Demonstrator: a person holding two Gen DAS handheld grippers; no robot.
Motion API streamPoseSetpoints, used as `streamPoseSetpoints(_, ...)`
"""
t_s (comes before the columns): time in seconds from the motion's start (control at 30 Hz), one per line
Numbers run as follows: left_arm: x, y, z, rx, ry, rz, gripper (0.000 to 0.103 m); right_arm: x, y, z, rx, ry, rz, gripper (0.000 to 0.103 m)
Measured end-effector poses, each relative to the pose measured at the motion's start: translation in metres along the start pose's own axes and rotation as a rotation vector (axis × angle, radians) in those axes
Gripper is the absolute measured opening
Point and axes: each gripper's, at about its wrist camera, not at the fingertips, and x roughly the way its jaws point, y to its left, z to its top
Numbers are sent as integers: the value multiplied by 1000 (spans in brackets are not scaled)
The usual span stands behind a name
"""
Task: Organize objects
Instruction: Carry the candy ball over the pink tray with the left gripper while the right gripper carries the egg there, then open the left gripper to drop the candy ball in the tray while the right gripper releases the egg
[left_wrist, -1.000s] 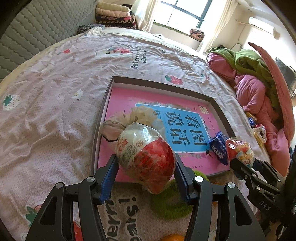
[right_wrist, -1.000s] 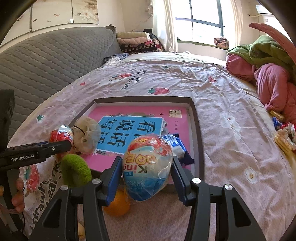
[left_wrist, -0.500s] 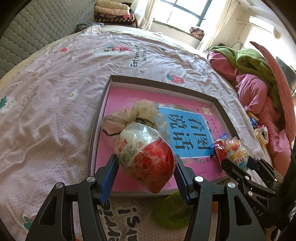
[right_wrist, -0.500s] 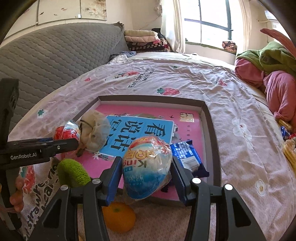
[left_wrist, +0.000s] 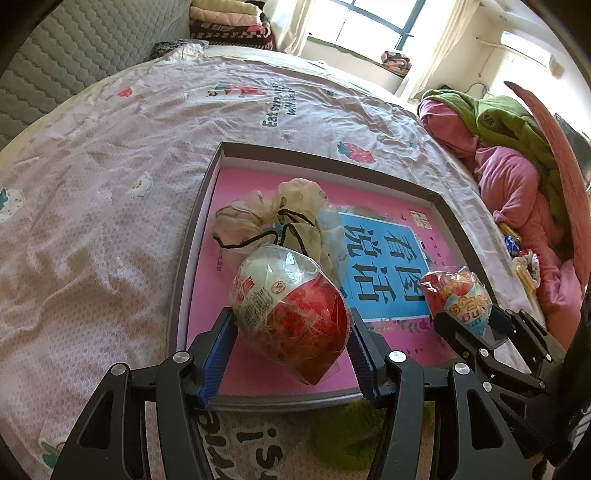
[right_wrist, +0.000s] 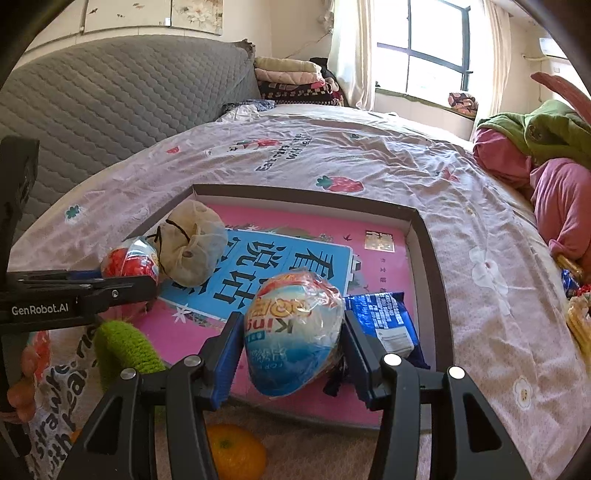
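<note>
The left gripper was clamped on a red-and-white egg, wrapped in clear crinkly film w/ small print, held above the near-left part of the shallow box. The right gripper was clamped on a blue-and-white egg; its wrap read "Kin…", upside down, prob. a Kinder egg. This one hung over the box's near-right part, just beside a blue snack packet. Inside the box lay a pink book w/ a blue label in big Chinese characters, and a beige drawstring pouch. The left tool's side read "GenRobot.AI".
</note>
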Motion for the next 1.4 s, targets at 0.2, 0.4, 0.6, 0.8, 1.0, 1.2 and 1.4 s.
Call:
streamPoseSetpoints(0.2,6,-1,6,7,6,10,60,4,2,2,-14,5,2,53)
streamPoseSetpoints(0.4,12,-1,7,9,18,25,60,6,0,3,-8,3,10,53)
streamPoseSetpoints(0.6,14,-4,6,19,28,25,60,7,0,5,-5,5,-3,53)
streamPoseSetpoints(0.8,16,-4,9,15,30,30,60,15,2,12,-15,22,-30,53)
streamPoseSetpoints(1.0,20,-5,7,29,44,62,60,12,4,9,-20,23,-38,53)
streamPoseSetpoints(1.2,16,-7,5,29,45,54,60,9,2,8,5,26,-26,53)
streamPoseSetpoints(1.4,8,-7,4,29,33,53,60,5,1,7,12,26,-29,55)
